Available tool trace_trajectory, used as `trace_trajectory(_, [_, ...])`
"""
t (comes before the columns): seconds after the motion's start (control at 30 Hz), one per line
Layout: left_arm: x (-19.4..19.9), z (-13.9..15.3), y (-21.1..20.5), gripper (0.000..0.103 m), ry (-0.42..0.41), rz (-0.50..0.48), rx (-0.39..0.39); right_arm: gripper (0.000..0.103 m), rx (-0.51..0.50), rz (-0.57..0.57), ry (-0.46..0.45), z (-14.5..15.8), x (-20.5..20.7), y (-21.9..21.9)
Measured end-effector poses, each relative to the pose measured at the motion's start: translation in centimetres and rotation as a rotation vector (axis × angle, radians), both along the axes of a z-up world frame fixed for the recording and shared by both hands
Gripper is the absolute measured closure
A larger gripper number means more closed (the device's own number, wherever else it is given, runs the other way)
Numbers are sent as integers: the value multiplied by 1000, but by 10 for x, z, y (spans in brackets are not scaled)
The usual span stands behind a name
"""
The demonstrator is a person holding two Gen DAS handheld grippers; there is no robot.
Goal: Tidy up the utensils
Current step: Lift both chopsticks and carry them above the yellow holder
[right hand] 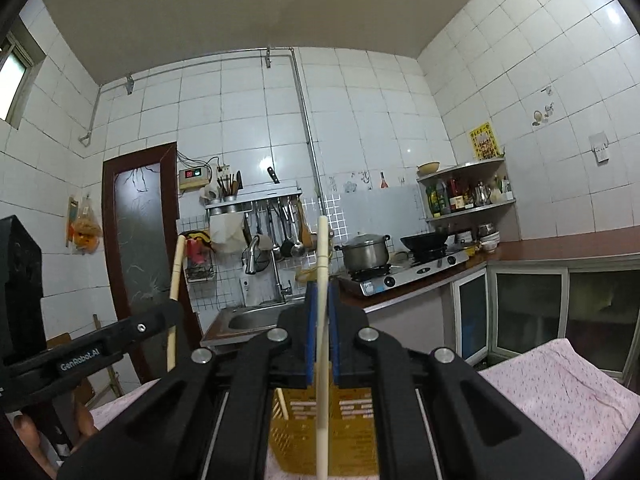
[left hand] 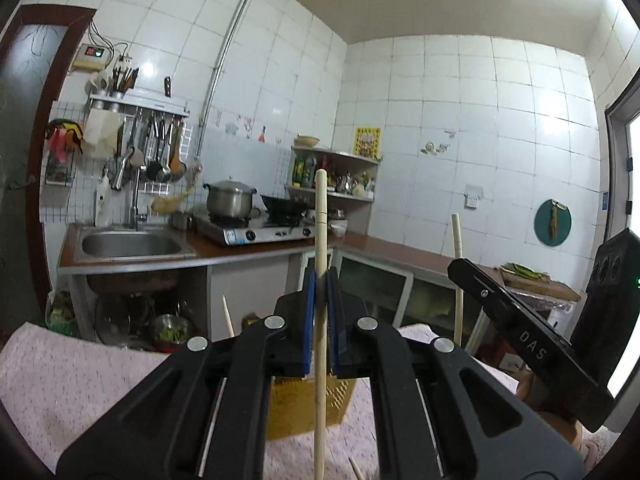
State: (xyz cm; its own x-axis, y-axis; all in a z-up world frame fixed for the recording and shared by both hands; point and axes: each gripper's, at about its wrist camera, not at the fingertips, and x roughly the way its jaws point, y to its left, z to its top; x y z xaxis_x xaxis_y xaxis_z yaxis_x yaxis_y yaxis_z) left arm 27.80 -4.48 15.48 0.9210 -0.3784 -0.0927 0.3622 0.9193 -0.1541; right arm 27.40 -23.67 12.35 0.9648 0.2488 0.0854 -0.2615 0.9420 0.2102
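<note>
- Two grippers are showing, one in each hand, and each is gripping one chopstick; loose pale stick ends are also poking up at 7 and 6 o'clock in the left wrist view, though what they are resting on is hidden.
- The left gripper (left hand: 320, 286) is standing narrow, its blue pads pinching the left chopstick (left hand: 320, 208), a pale, round wooden rod that is running upright from 6 to 12 o'clock.
- The right gripper (right hand: 322, 304) is standing equally narrow, its blue pads clamping the right chopstick (right hand: 322, 248), also pale wood and upright.
- Each view is catching the other black plastic gripper from the side: at 3 o'clock in the left view, at 9 o'clock in the right.
- One yellow basket (right hand: 352, 412), slotted plastic with a boxy shape, is sitting below both grippers at 6 o'clock, a stick leaning inside it.
- One pink speckled cloth (right hand: 560, 392) is lying under the basket.
- Behind, one steel sink (left hand: 132, 245), one steel pot (left hand: 230, 199) and one black wok (left hand: 285, 205) are lining the brown counter, with white glossy tiles above.
</note>
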Motion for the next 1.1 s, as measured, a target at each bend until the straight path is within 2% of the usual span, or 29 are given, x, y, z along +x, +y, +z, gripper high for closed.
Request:
trace_trajectory(0.4, [61,23,-7,99,-102,41,11,97,-27,-53,-84,19,53,8])
trace_trajectory(0.57, [90,9,-8,99,-110,28,3,97,-13,-60,-117,13,77,10])
trace_trajectory(0.77, [122,-10,-3,99,-119,67,-21,97,-29,-81,-129,0,105,26])
trace_trajectory(0.93, [140,-16,-13,99,-115,92,27,97,-17,-98,-99,-9,125,31])
trace_trajectory(1.1, [148,-30,-20,99,-112,110,62,97,-58,-121,-107,-17,134,40])
